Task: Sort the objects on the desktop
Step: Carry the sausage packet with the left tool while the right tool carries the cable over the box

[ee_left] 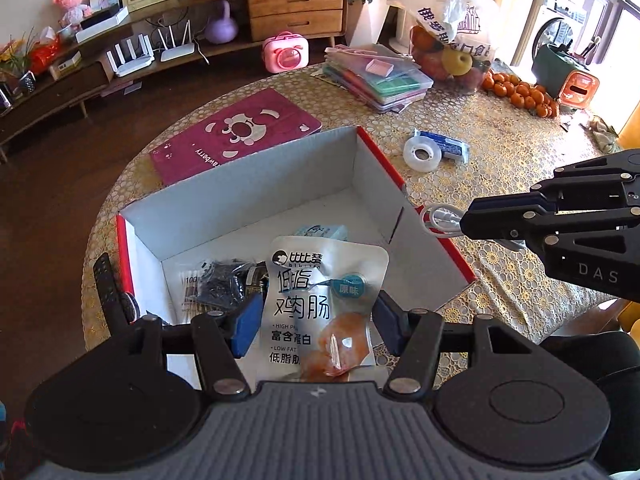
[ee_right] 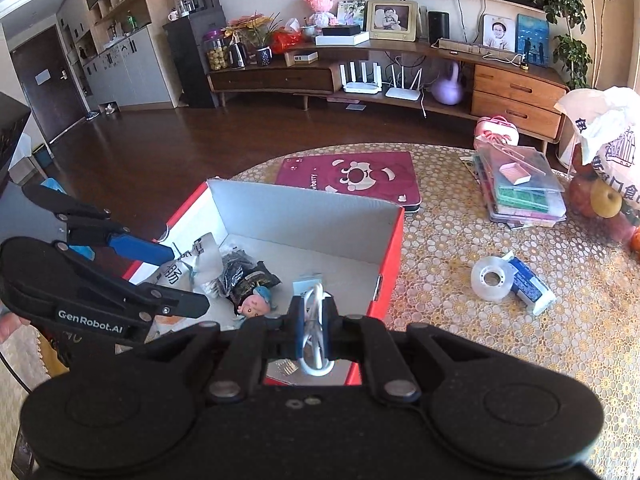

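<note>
The left gripper [ee_left: 316,316] stands with its blue pads apart on either side of a white plastic sausage packet [ee_left: 320,304] (not visibly pinched), over the red cardboard box with white inside [ee_left: 248,184]. The right gripper [ee_right: 314,322] is clamped on a coiled white cable [ee_right: 316,334] at the box's near rim. A clear tape roll [ee_right: 490,278] lies on the lace-patterned tablecloth [ee_right: 500,340], well right.

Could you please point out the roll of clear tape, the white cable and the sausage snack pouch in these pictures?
roll of clear tape [ee_right: 491,279]: right wrist view, on its ring face.
white cable [ee_right: 316,334]: right wrist view, on the clamped coil.
sausage snack pouch [ee_left: 316,300]: left wrist view, on its printed front.
</note>
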Action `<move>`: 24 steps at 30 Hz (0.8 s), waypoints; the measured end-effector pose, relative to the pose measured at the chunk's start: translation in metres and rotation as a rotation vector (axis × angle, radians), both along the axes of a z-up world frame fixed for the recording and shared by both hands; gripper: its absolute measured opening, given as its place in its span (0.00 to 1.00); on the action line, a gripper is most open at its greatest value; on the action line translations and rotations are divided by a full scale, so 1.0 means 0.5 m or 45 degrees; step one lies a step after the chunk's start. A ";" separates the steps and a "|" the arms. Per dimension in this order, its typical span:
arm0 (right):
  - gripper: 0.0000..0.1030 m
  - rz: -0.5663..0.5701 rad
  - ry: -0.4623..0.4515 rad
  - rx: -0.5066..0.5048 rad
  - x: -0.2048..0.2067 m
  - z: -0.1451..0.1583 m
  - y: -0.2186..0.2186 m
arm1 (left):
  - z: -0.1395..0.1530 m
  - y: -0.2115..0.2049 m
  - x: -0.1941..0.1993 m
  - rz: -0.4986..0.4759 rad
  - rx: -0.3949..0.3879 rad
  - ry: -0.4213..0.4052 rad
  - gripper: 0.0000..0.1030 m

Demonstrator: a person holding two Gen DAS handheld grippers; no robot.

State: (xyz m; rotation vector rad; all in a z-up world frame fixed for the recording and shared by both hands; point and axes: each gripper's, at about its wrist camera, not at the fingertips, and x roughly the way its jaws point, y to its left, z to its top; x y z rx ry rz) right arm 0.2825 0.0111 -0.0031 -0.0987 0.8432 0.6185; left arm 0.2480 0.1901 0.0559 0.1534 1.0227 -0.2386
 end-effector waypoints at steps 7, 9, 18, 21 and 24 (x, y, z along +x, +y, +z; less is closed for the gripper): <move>0.08 0.035 0.015 -0.003 0.016 -0.012 0.039 | -0.021 0.030 0.024 0.019 -0.004 0.014 0.57; 0.08 0.045 0.020 -0.007 0.018 -0.018 0.050 | -0.027 0.039 0.030 0.026 -0.004 0.014 0.57; 0.08 0.077 0.050 -0.018 0.036 -0.044 0.091 | -0.062 0.083 0.066 0.074 0.004 0.032 0.57; 0.08 0.088 0.059 -0.015 0.043 -0.053 0.100 | -0.072 0.095 0.079 0.084 0.010 0.034 0.57; 0.08 0.098 0.065 -0.021 0.047 -0.062 0.112 | -0.083 0.103 0.093 0.092 0.006 0.033 0.57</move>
